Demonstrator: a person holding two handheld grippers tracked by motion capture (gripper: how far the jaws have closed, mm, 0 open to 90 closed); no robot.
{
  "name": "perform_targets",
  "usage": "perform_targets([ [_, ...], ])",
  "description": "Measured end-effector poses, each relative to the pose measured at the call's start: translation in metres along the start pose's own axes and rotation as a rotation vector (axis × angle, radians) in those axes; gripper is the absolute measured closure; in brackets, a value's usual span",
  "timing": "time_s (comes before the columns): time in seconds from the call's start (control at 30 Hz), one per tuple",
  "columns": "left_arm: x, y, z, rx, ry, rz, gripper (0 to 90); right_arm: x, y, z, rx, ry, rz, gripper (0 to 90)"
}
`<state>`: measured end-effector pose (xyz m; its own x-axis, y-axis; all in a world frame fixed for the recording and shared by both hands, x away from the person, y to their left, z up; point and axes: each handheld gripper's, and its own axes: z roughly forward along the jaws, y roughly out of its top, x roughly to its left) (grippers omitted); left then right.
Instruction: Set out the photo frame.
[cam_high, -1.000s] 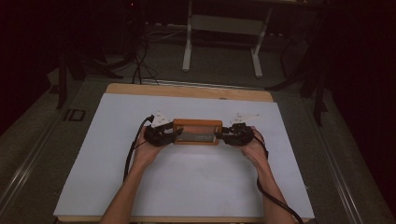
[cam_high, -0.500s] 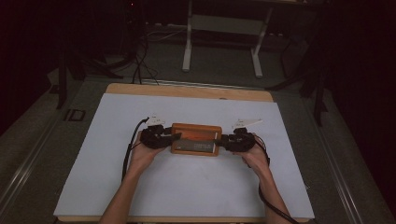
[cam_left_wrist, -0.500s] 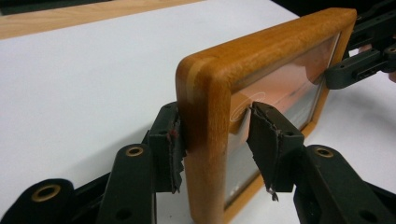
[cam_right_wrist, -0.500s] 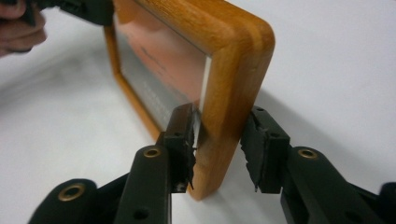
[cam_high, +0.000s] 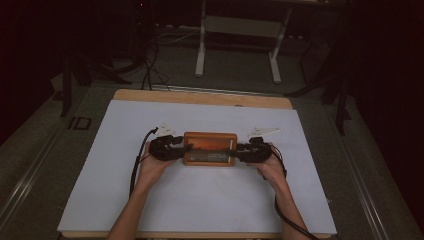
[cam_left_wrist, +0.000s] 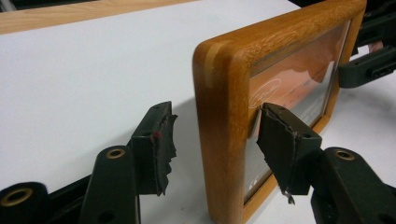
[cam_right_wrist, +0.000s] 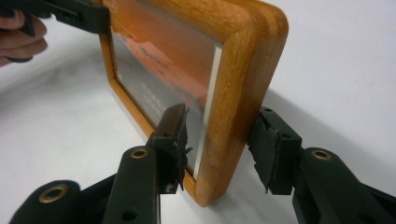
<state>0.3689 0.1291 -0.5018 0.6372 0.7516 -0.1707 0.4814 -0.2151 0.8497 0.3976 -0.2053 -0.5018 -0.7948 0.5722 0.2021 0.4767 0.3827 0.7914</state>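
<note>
A wooden picture frame (cam_high: 210, 149) with an orange picture stands on its long edge on the white sheet (cam_high: 200, 200), near the middle. My left gripper (cam_high: 186, 149) straddles its left end and my right gripper (cam_high: 237, 151) its right end. In the left gripper view the frame's corner (cam_left_wrist: 224, 116) sits between the jaws of the left gripper (cam_left_wrist: 217, 135), with a clear gap at the back pad. In the right gripper view the jaws of the right gripper (cam_right_wrist: 220, 140) stand either side of the frame (cam_right_wrist: 243, 70) without squeezing it. Both pairs of jaws have just been opening.
The sheet covers a wooden table whose far edge (cam_high: 200, 97) shows. Cables (cam_high: 137, 165) trail from both grippers toward the person. A metal stand (cam_high: 240, 40) and cords sit on the dark floor beyond. The other hand (cam_right_wrist: 18, 37) shows in the right gripper view.
The frame and both grippers have come a little nearer to the person since the earliest frame. They have stayed put over the last half second.
</note>
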Motion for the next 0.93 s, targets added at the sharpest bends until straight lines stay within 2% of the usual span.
perform_targets([
  [0.27,0.002,-0.001,-0.001,0.005,0.008,0.002,46.2,0.001,-0.001,0.001,-0.001,0.009,-0.002,55.6],
  [0.5,0.002,-0.003,-0.002,0.006,0.017,-0.021,45.2,-0.003,-0.004,-0.003,-0.016,0.015,0.002,50.1],
  [0.7,0.001,-0.007,-0.018,-0.021,0.033,-0.023,42.5,-0.007,-0.007,-0.018,-0.038,0.023,0.000,45.9],
  [0.93,0.003,-0.015,-0.037,-0.020,0.084,-0.025,42.3,-0.010,-0.015,-0.030,-0.019,-0.011,-0.005,43.5],
])
